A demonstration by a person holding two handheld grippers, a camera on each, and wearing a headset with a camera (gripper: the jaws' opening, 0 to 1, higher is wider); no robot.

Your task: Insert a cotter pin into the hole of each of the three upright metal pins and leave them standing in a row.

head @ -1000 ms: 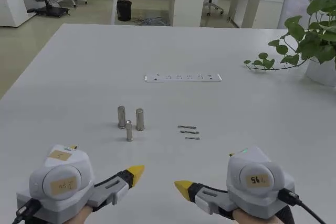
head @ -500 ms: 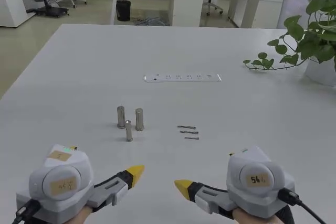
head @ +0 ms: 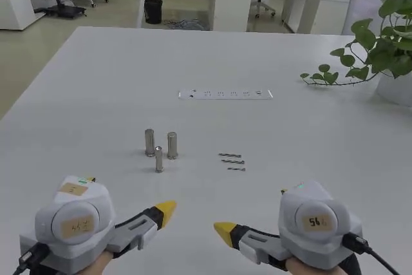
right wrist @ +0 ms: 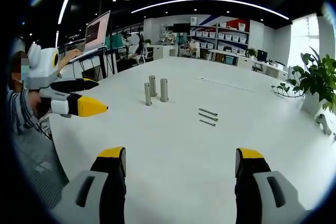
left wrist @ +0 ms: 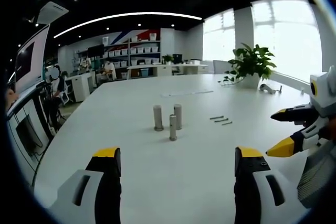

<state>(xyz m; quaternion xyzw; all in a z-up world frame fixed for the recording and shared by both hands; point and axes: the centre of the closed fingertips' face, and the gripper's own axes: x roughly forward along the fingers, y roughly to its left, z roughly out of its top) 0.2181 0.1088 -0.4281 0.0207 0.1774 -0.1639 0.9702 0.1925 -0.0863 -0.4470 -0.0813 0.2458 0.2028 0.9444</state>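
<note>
Open office with desks and shelving is lying behind; a wide white bench (head: 96,94) is carrying the lot. Item one: three upright metal pins (head: 158,158), standing close together in a small triangle left of centre, two behind and one in front, not touching. They are looking like solid, stiff, smooth cylinders on narrow feet, so probably heavy for their size and apt to topple. A hold on the lower barrel is seeming wisest, keeping the hole free, though the hole is too small to make out. Item two: three cotter pins (head: 232,161), lying flat and roughly parallel just right of the metal pins. They are appearing thin, light and springy, likely awkward to pinch off the flat surface, and each is best taken near one end. Sundries: a power strip (head: 225,94) farther back and a potted plant (head: 380,49) at the right edge. The left gripper (left wrist: 177,155) and right gripper (right wrist: 176,155) are hovering at the near edge, well apart from the parts, both jaws spread wide and carrying nothing.
</note>
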